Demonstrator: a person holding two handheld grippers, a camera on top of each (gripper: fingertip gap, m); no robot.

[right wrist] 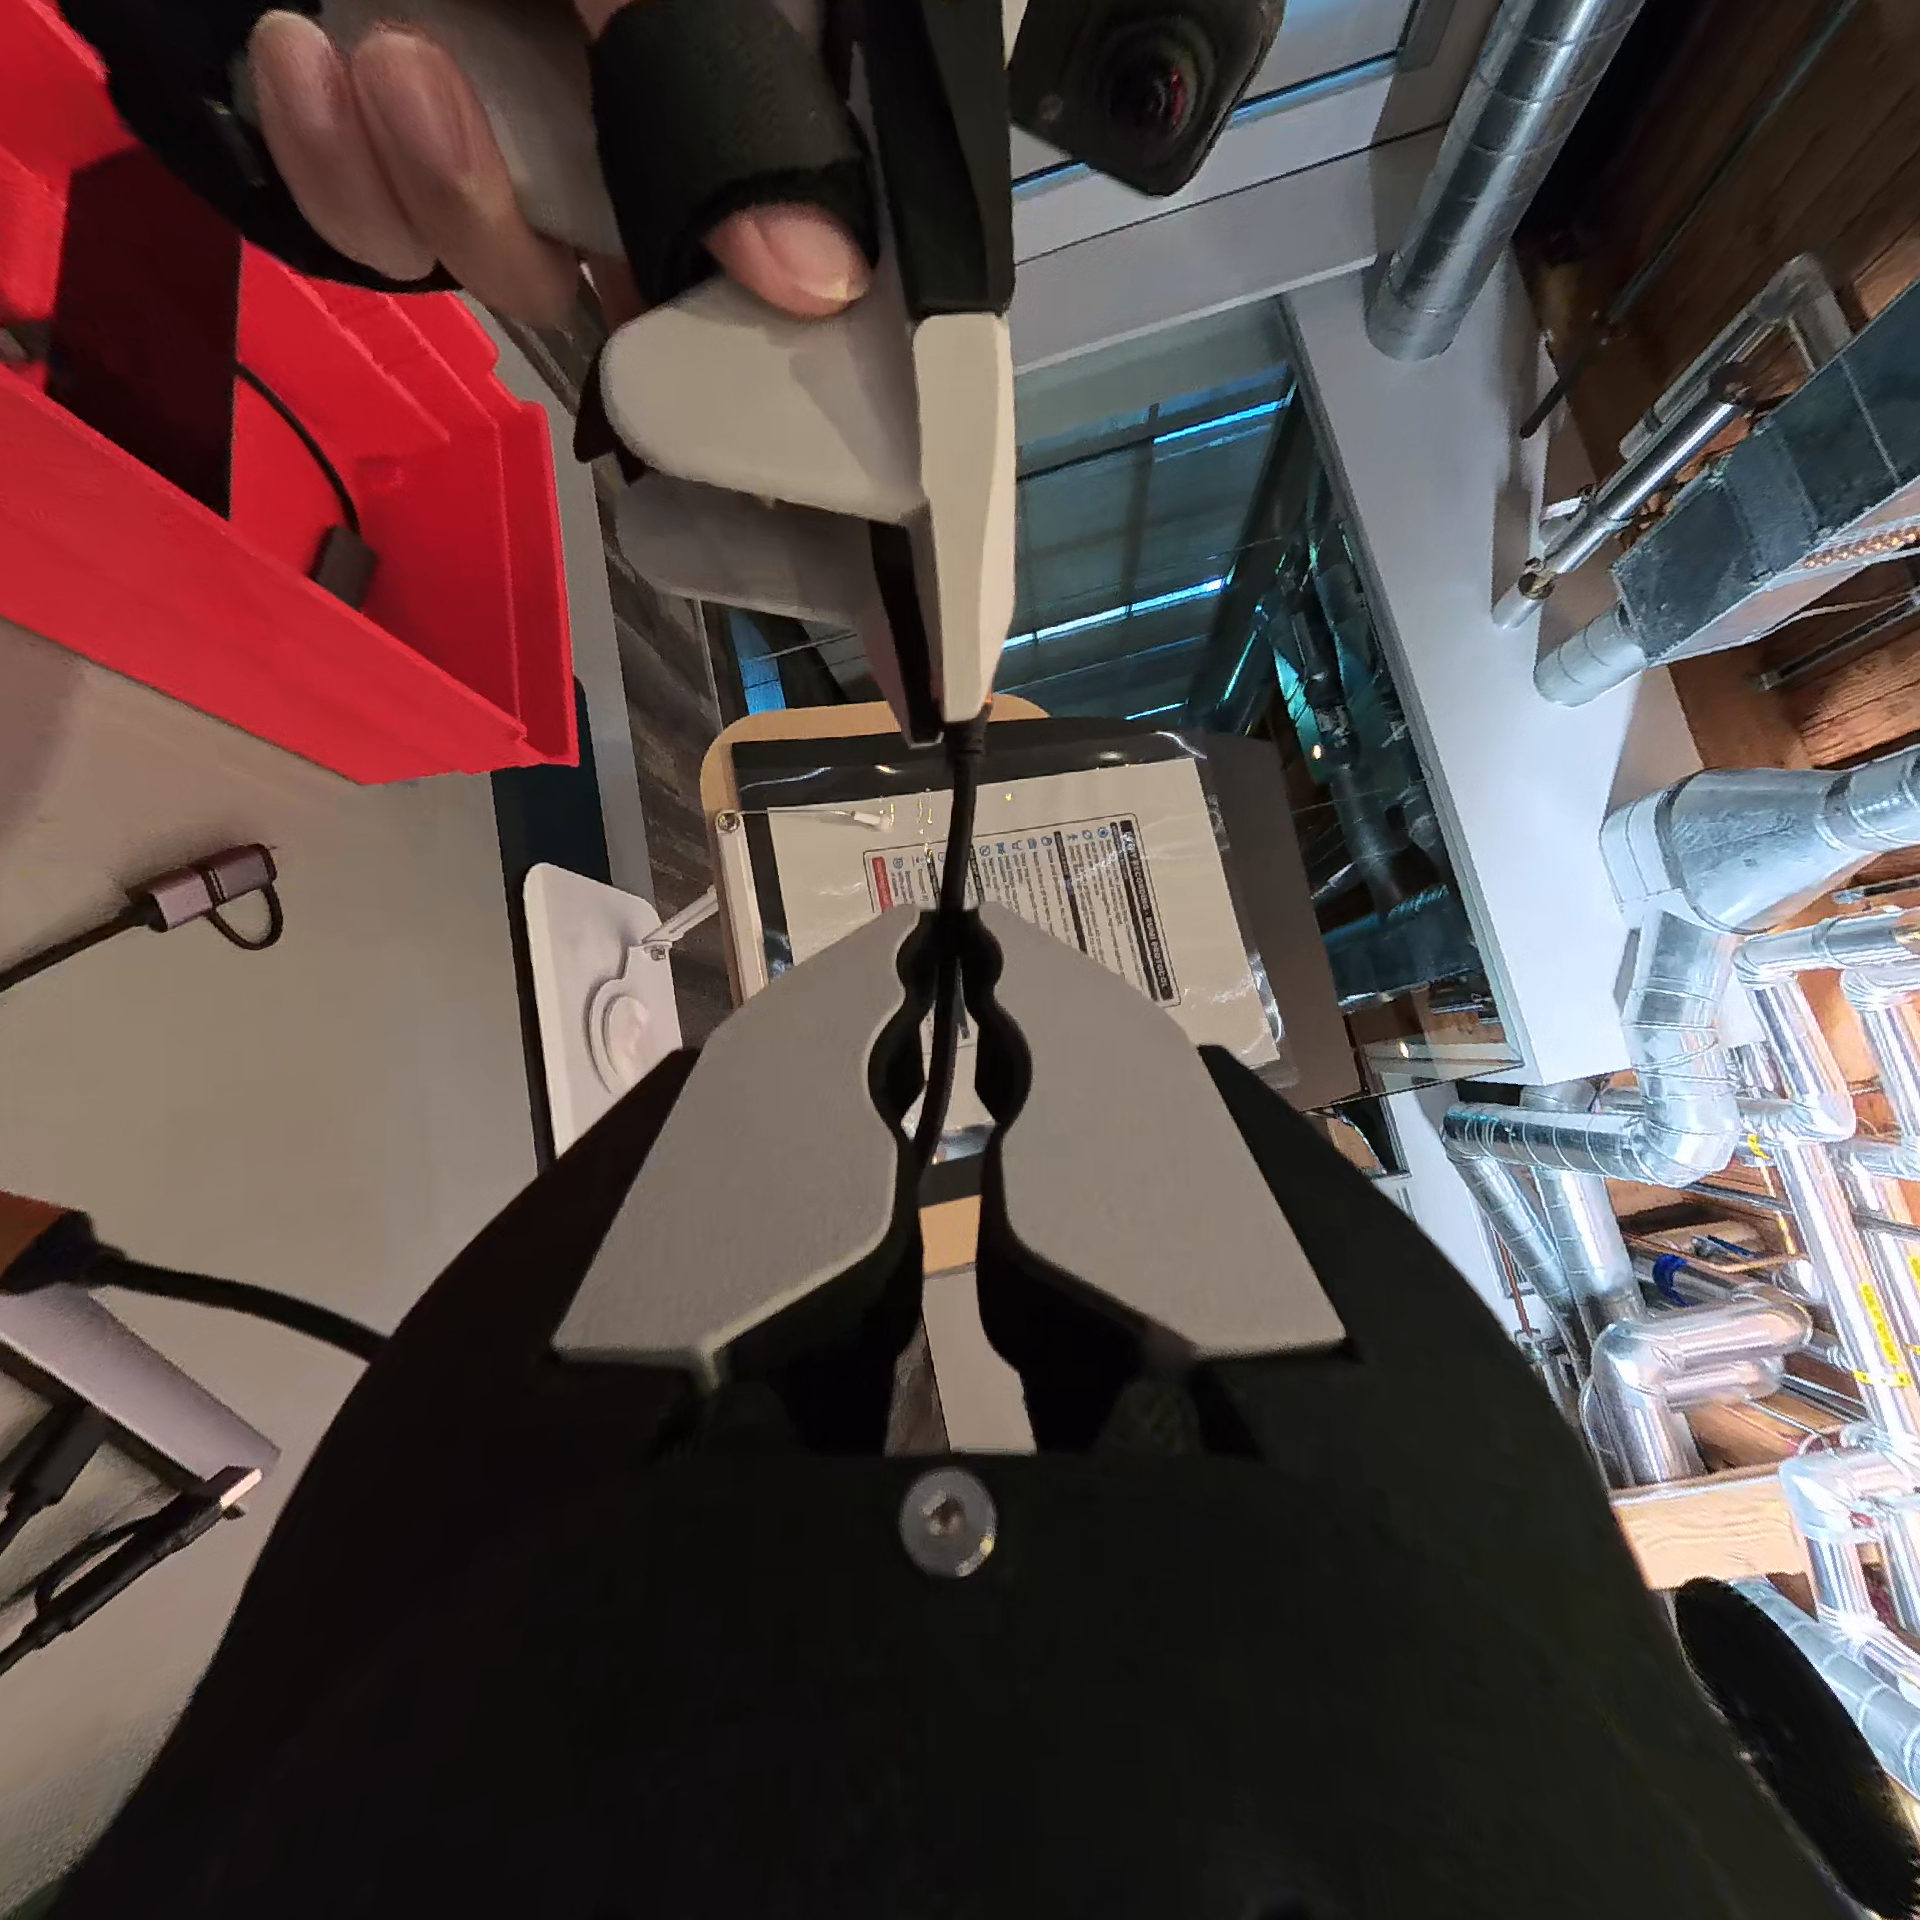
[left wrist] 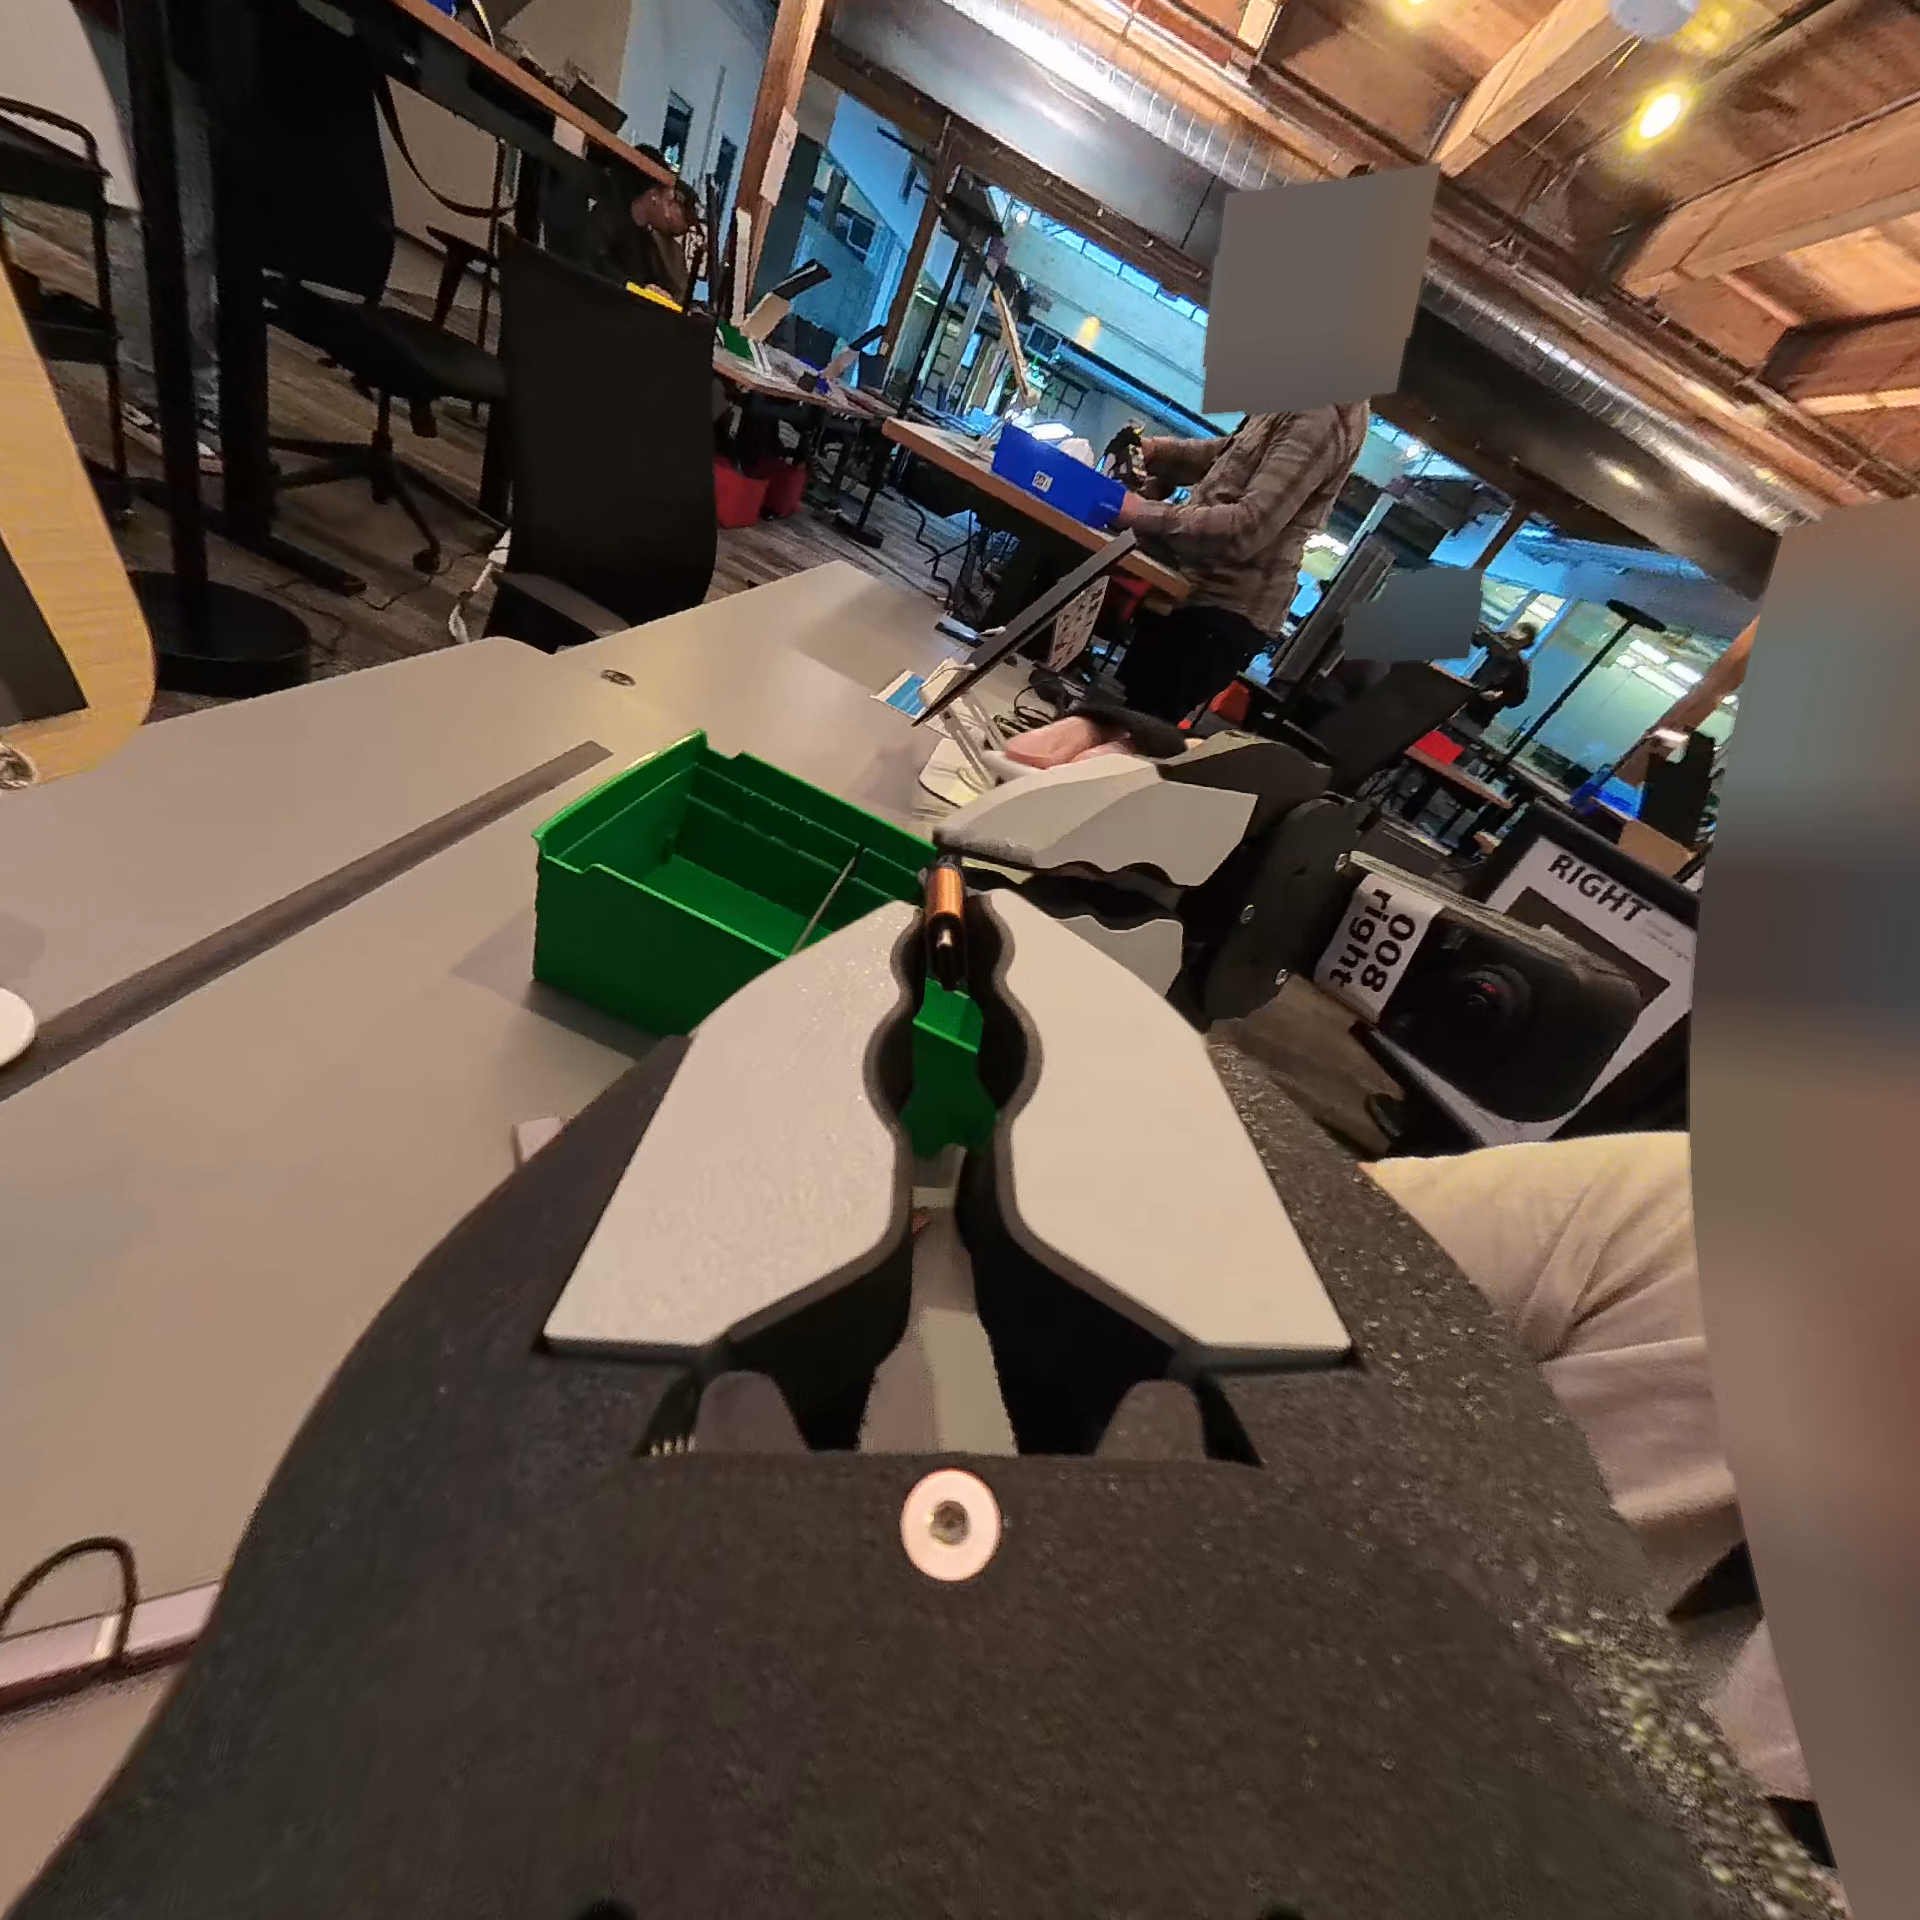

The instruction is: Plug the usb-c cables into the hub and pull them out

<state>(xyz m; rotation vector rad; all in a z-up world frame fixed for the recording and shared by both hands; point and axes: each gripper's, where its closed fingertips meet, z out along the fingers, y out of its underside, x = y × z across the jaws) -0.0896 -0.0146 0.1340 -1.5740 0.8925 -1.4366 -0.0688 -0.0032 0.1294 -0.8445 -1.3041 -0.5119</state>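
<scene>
In the left wrist view my left gripper (left wrist: 948,920) is shut on a USB-C plug (left wrist: 943,902) with a copper collar, held above the grey table (left wrist: 260,1143). My right gripper (left wrist: 971,862) comes in from the right, its tips just beyond the plug. In the right wrist view my right gripper (right wrist: 951,920) is shut on the thin black cable (right wrist: 961,821) a short way below the plug. The left gripper (right wrist: 935,717) holds the cable's end above it. A pale hub (right wrist: 135,1371) with a black cable plugged in lies at the lower left. It also shows in the left wrist view (left wrist: 94,1652).
A green bin (left wrist: 665,935) stands on the table behind the grippers. A red bin (right wrist: 312,623) holding a cable is at the upper left. A pinkish adapter (right wrist: 208,888) with its cable lies on the table. A board with a laminated sheet (right wrist: 1039,883) stands beyond. People work at far tables. My two grippers' fingertips are within a few centimetres of each other. From either gripper's tips it is about 30 centimetres to the pale hub (right wrist: 135,1371).
</scene>
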